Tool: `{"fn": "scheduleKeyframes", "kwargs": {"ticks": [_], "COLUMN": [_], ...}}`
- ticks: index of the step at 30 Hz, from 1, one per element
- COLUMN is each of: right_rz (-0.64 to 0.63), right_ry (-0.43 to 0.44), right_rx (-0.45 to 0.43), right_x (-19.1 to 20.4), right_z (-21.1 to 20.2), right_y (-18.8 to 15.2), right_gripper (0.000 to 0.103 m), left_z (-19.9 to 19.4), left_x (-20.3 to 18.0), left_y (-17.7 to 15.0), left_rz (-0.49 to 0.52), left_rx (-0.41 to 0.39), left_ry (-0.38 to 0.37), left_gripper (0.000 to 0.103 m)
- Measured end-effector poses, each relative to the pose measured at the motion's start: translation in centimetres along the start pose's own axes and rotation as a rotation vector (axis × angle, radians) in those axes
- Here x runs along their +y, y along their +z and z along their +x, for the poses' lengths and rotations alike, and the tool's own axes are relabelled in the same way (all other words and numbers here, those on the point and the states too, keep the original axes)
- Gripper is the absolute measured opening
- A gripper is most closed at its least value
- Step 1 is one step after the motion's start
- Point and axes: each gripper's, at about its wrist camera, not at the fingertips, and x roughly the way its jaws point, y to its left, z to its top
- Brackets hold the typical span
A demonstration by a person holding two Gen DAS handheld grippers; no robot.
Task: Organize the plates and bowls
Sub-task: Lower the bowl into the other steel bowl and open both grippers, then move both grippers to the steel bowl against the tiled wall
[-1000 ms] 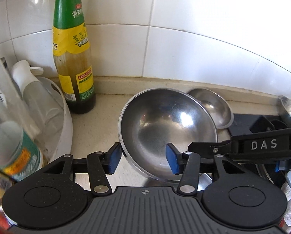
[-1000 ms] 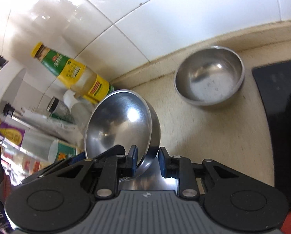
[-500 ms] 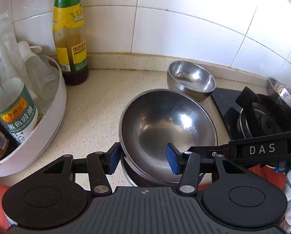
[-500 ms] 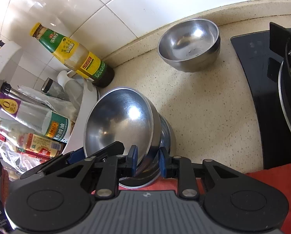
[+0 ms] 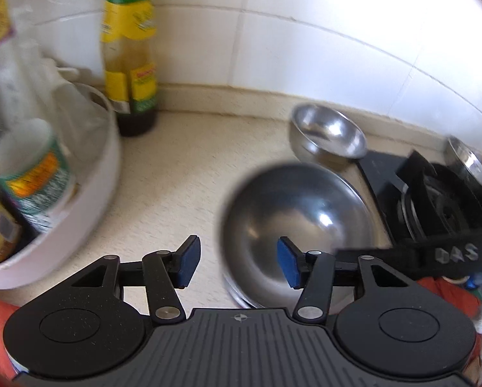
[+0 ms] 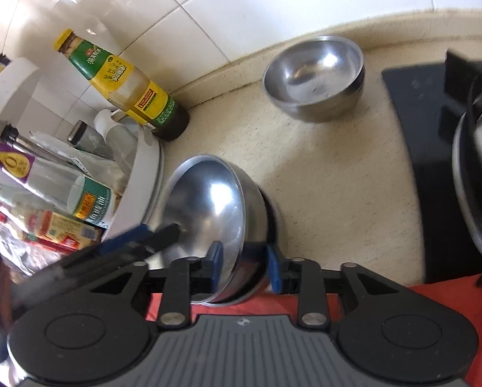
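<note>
the scene is brightly lit by daylight. in the left wrist view the tiled wall [image 5: 354, 32] is blown out to white at upper right, and motion blur is smeared over the bottles [image 5: 129, 58], the white tub [image 5: 89, 193] and the near bowl [image 5: 299, 219]. in the right wrist view the detail is sharper, though the stove [image 6: 434, 161] edge is softened. glare spots are seen on both bowls [image 6: 315, 77]. straight tile lines are bent by fisheye distortion, and dark corners are left at the frame edges.
</note>
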Motion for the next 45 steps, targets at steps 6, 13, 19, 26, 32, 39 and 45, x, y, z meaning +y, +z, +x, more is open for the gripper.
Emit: {"fn": "scheduleKeyframes", "kwargs": {"ticks": [6,13,19,26,32,39,45], "right_rz": [-0.046,-0.017,-0.02,0.044,0.072,0.098,0.105], "right_ry": [-0.038,-0.039,-0.007,0.059,0.02,-0.017,-0.058], "right_rx": [-0.067,-0.094,-0.087,-0.079,-0.216,-0.276,-0.263], "right_x": [-0.3,-1.6,-2.2,-3.5,-4.4,-4.8,-5.3], "right_z": [-1.7,-2.2,-1.2,-1.0,-3.8,-4.3,-2.9], "right_y": [-0.1,-0.2,-0.5,0.0,3.2,6.7,8.9], "right_gripper": [0.037,0.037,0.037,0.037,0.037,0.037,0.037], "left_z": [-1.6,-2.3,-2.4,-2.8,-2.5,-0.6,3.0], "left_x": [1.0,-0.4,-1.3,-2.1,-3.4,-5.7,-6.5], "left_y": [0.9,1.3,1.2,1.4,3.7,7.5,9.8], "left_rz": [-0.034,0.011,0.035,0.068,0.106,0.163,0.197], "left_rx": [-0.062,-0.073,-0.068,-0.08,-0.097,-0.107,-0.064], "left_ry": [0.01,0.003,0.014,0.04,0.047,0.053,0.05], "left_gripper": [0.063,0.067,0.069,0.072,0.077,0.081,0.081]}}
